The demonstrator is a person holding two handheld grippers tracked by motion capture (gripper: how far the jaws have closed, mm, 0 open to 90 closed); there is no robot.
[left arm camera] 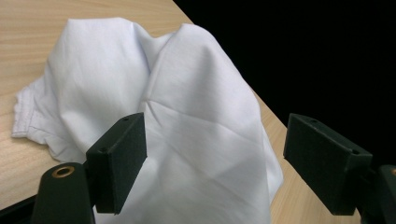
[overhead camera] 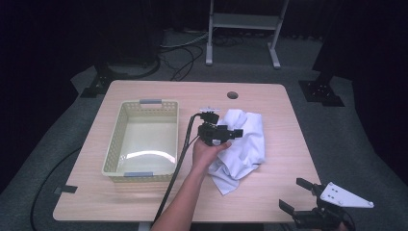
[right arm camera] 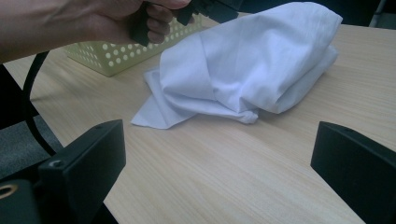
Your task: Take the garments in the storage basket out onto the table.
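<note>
Cloth (overhead camera: 240,144), white, is lying crumpled at frame centre on table (overhead camera: 284,134): soft, light, prob. best pinched at a raised fold. Left tongs (overhead camera: 234,134) are hovering wide open w/ nothing held; right tongs (overhead camera: 295,196) likewise, lower right.

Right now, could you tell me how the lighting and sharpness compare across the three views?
High view: table lit, surroundings dark, glare on the basket floor. Left gripper view: white cloth bright, black beyond the table edge. Right gripper view: near pads soft, cloth sharper.
</note>
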